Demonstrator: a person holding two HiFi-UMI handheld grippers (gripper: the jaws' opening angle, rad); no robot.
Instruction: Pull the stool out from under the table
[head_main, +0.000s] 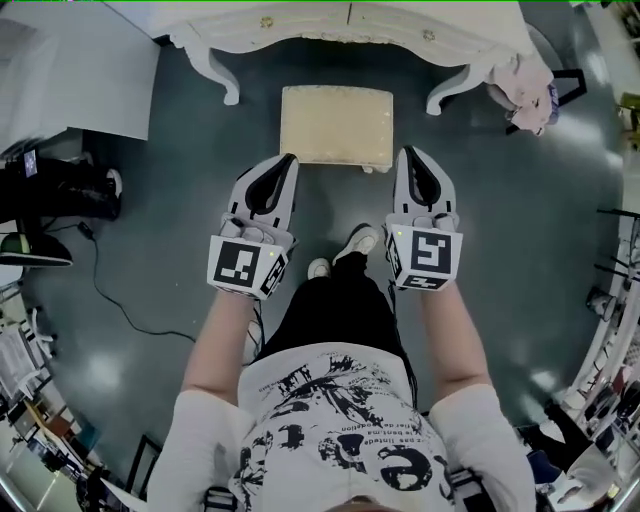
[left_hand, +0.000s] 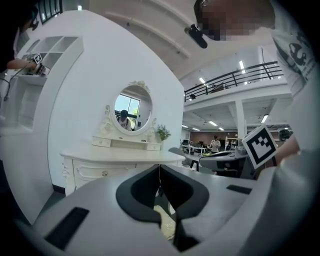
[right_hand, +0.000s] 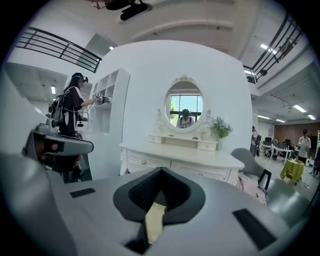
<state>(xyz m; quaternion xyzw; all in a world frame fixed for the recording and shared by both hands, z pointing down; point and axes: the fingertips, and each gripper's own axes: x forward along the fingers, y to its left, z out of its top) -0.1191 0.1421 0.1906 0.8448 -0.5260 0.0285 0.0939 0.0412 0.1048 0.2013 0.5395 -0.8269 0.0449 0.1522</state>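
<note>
The dark, glossy floor (head_main: 150, 260) of an open hall fills our head view. Against a curved white wall stands a white surface (head_main: 300, 25) with carved, curving legs, and the gripper views show an oval mirror (right_hand: 184, 105) on top of it.

The stool (head_main: 336, 126), a low piece with a cream cushion, stands on the floor in front of that surface. It sits between the two front legs, and from above its cushion lies clear of the surface's front edge. Nothing touches it.

We hold both tools over the floor on our side of the stool. The left tool (head_main: 288, 160) has its tips over the stool's near left corner, and the right tool (head_main: 408, 155) has its tips beside the near right corner. Each tool's own view shows its jaws shut tip to tip with nothing between them. Only a sliver of cream cushion shows below, both at the left tool (left_hand: 160, 170) and at the right tool (right_hand: 161, 172).

Between our forearms are black trousers and a pair of white shoes (head_main: 358, 240), toes towards the stool. A pink bag (head_main: 528, 85) rests on a chair to the right of the surface. A thin black cable (head_main: 110, 300) snakes across the floor at left. In the right gripper view another person (right_hand: 72, 107) reaches into white shelving, and a small potted plant (right_hand: 220, 127) stands beside the mirror.
</note>
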